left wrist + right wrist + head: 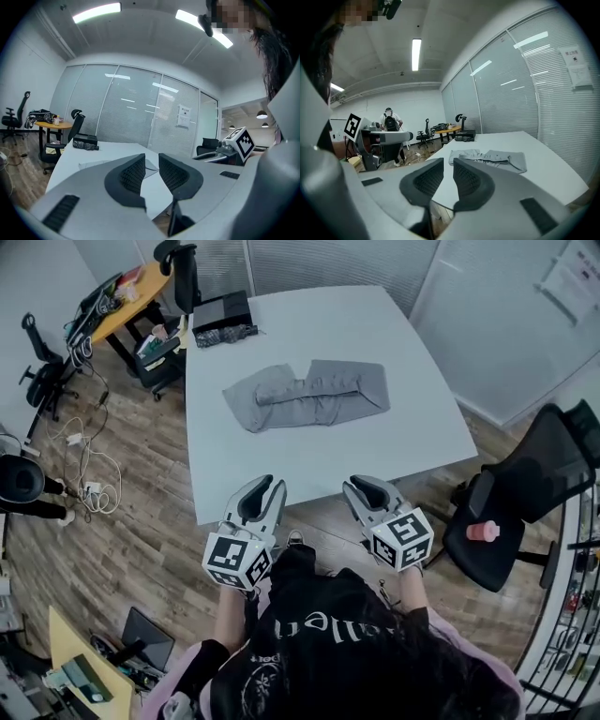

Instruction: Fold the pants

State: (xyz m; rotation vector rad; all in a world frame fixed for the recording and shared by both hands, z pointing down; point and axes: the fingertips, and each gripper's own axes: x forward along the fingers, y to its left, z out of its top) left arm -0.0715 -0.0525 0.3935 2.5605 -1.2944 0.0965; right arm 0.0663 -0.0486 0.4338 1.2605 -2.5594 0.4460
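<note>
Grey pants [309,395] lie partly folded, lengthwise, in the middle of the white table [328,324]. Both grippers hang in the air in front of the table's near edge, well short of the pants. My left gripper [268,486] points at the table, its jaws a little apart with nothing between them [151,157]. My right gripper [360,486] is beside it, its jaws narrowly apart and empty [448,162]. The pants [492,158] show flat beyond the right jaws, and as a thin grey strip [96,164] in the left gripper view.
A black box [220,310] and a dark bundle [225,334] sit at the table's far left corner. A black office chair [525,493] holding a pink object [483,531] stands at the right. An orange side table [141,292] and floor cables [89,460] are at the left.
</note>
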